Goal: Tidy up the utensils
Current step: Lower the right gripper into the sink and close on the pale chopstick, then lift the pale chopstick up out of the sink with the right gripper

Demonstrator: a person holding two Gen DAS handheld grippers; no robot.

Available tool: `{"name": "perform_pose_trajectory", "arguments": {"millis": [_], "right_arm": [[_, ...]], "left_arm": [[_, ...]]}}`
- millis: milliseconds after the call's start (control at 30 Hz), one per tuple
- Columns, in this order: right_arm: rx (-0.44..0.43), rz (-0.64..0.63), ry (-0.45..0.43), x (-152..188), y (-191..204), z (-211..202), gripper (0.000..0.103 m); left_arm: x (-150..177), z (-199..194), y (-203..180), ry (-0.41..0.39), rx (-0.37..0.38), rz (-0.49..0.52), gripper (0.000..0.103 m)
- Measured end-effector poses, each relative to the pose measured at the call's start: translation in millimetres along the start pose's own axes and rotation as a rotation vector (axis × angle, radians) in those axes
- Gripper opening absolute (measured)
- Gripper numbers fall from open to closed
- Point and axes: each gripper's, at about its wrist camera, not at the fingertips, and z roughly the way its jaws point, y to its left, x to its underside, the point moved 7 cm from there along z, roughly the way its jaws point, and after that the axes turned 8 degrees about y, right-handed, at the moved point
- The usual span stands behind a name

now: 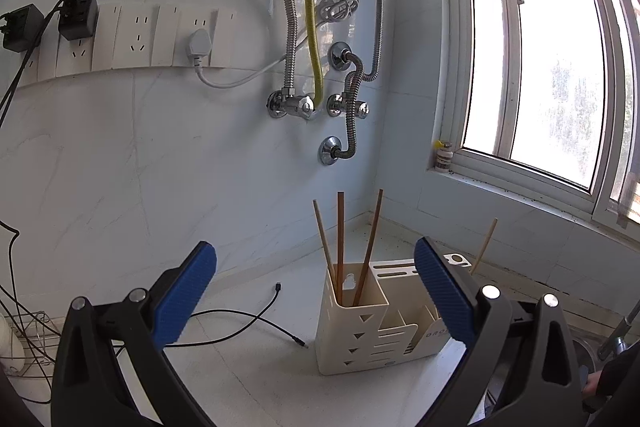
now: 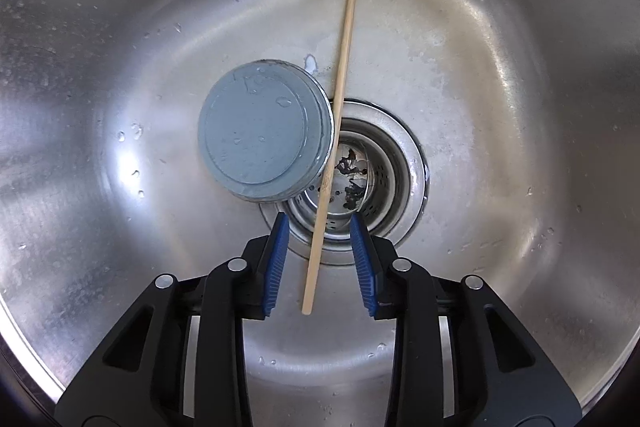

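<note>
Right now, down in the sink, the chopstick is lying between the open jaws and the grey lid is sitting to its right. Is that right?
Nearly. The right wrist view shows the chopstick between the right gripper's open jaws in the sink, but the grey lid sits to its left, touching it, not to its right.

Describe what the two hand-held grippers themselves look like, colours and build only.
Both match. The left hand-held gripper and the right hand-held gripper each have two black plastic fingers with triangular cut-outs and round silver pivot pins. The inner faces carry blue ribbed pads. No cable or marking shows on either body. At the left wrist view's lower right edge there is a dark sleeve.
</note>
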Motion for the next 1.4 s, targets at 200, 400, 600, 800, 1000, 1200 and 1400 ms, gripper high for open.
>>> {"name": "perform_pose_trajectory", "arguments": {"millis": [200,400,600,800,1000,1200,1400], "right_arm": [[-0.015,-0.016,0.001,-2.9,13.8,7.5,0.023],[-0.005,-0.018,0.016,-2.1,18.1,17.0,0.021],[0.009,-0.022,0.036,-11.5,32.9,32.0,0.021],[0.009,-0.014,0.044,-16.7,34.3,41.1,0.013],[0.019,-0.005,0.057,-20.7,39.7,49.5,0.011],[0.011,0.014,0.045,-17.6,43.0,46.2,0.008],[-0.002,0.013,0.057,-20.8,35.9,36.9,0.006]], "left_arm": [[-0.2,-1.6,1.6,0.002,-0.011,0.004,0.098],[1.1,-1.0,3.1,0.007,-0.014,-0.004,0.098],[2.5,-0.5,5.8,0.013,-0.017,-0.011,0.098],[3.1,0.8,6.5,0.015,-0.018,-0.008,0.098],[3.8,2.0,6.0,0.019,-0.015,-0.008,0.098],[6.6,4.0,5.6,0.028,-0.016,-0.008,0.098],[7.4,4.0,4.3,0.030,-0.012,-0.005,0.098]]}}
